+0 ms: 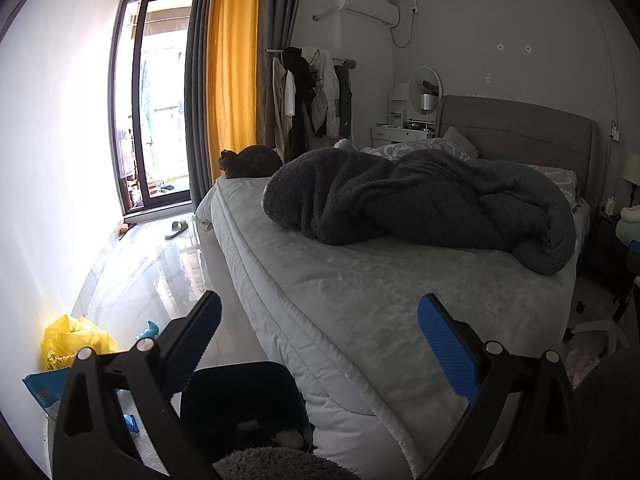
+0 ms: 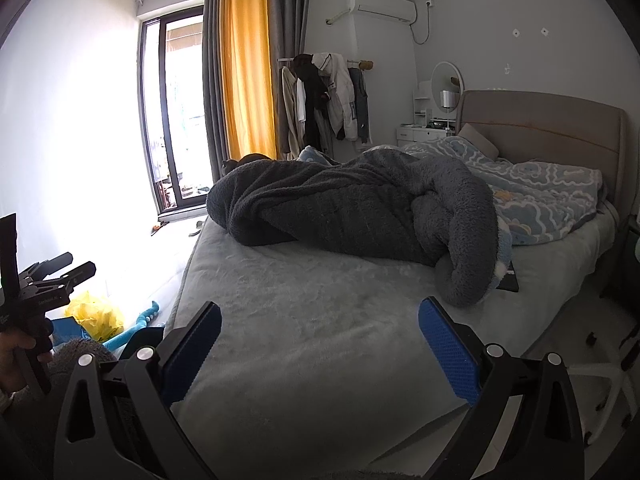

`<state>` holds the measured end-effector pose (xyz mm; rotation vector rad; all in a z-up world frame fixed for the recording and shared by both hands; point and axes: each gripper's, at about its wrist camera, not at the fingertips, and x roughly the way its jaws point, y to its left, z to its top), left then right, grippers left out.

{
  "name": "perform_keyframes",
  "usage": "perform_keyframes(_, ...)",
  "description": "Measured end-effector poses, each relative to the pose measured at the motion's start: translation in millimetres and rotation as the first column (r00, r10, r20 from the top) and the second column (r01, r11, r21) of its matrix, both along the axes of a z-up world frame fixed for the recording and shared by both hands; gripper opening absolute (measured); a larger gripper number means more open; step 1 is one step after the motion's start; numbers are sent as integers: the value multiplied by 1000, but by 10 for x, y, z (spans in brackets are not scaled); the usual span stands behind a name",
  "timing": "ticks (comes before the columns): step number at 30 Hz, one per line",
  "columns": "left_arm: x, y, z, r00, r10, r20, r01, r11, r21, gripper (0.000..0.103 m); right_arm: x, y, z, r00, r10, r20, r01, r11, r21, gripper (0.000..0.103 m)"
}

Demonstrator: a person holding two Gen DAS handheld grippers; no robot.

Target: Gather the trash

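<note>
Trash first, far left on the floor by the white wall: crumpled yellow plastic bag point(image 1: 74, 340), w/ a light blue packet point(image 1: 42, 390) just below it and a small blue scrap point(image 1: 131, 424) near the packet. A teal plush toy point(image 1: 150, 330) lies btwn the bag and the bed. Dark bin point(image 1: 244, 400) stands at the bed's near corner, something white inside at the bottom; can't tell what.

Left gripper point(image 1: 320, 344) hangs over that bed corner, jaws spread wide, nothing btwn the blue pads. In the right wrist view a hand point(image 2: 18, 354) grips its handle at the left edge.

Bed point(image 1: 380, 300) fills the middle, grey cover mostly bare at the foot. Dark grey fleece blanket point(image 2: 360, 208) is heaped across it, a blue patterned duvet point(image 2: 540, 188) behind toward the headboard. A dark cat point(image 1: 250, 162) sits at the far left corner of the mattress.

Right gripper point(image 2: 320, 344) hovers over the foot of the bed, also wide open & empty.
</note>
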<state>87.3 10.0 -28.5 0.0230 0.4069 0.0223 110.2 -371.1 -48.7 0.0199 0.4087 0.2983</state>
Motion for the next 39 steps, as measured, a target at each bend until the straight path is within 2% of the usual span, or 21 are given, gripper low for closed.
perform_keyframes(39, 9, -56, -2, 1000, -3, -1, 3, 1000, 6, 100, 17, -32, 4, 1000, 1, -3, -1, 1000, -3, 100)
